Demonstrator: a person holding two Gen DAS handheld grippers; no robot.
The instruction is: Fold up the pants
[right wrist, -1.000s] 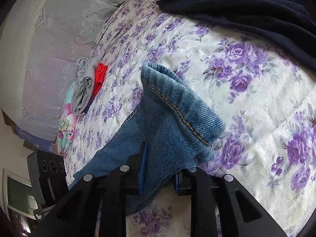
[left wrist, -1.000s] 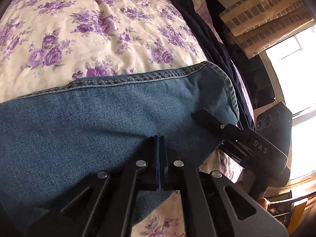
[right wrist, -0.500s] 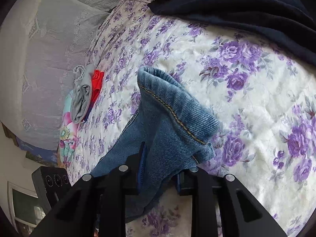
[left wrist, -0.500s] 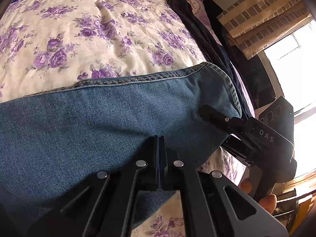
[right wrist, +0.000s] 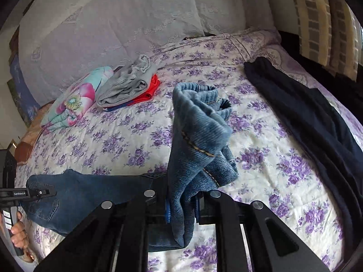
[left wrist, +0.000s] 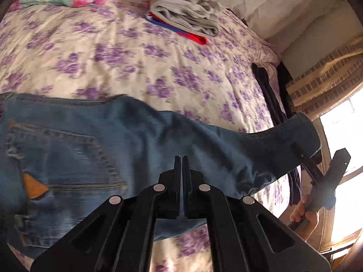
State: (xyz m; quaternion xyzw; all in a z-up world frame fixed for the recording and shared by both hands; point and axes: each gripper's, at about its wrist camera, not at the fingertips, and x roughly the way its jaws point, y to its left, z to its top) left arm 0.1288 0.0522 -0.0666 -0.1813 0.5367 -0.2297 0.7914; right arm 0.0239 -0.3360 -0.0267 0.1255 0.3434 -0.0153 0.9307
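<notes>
1. Two grippers have come up off the bed (left wrist: 136,52) together since a second ago, when both sat low against the floral quilt with only denim and flowers close in front of them; now each camera looks across the whole quilt toward the folded piles.
2. Left of the jeans' midline, the left gripper (left wrist: 182,158) has its jaws pressed together on a thin edge of the jeans (left wrist: 136,140), near the back pocket (left wrist: 59,158), as it did a second ago.
3. The seat and pocket end, unseen earlier, now shows at the left of the garment, and the leg runs rightward as a raised, sagging span above the quilt.
4. At the right end of the jeans, the right gripper (right wrist: 182,204) pinches a thick bunch of the leg hem (right wrist: 199,122), which stands up beyond its tips, looser than before.
5. Beyond the jeans lie a grey folded garment (right wrist: 127,86) on a red one (right wrist: 149,93) and a floral blanket (right wrist: 72,104); right of the jeans, a navy garment (right wrist: 306,113).
6. Judgement: the lift likely starts carrying the hem over toward the waist; the fold is not yet laid.
</notes>
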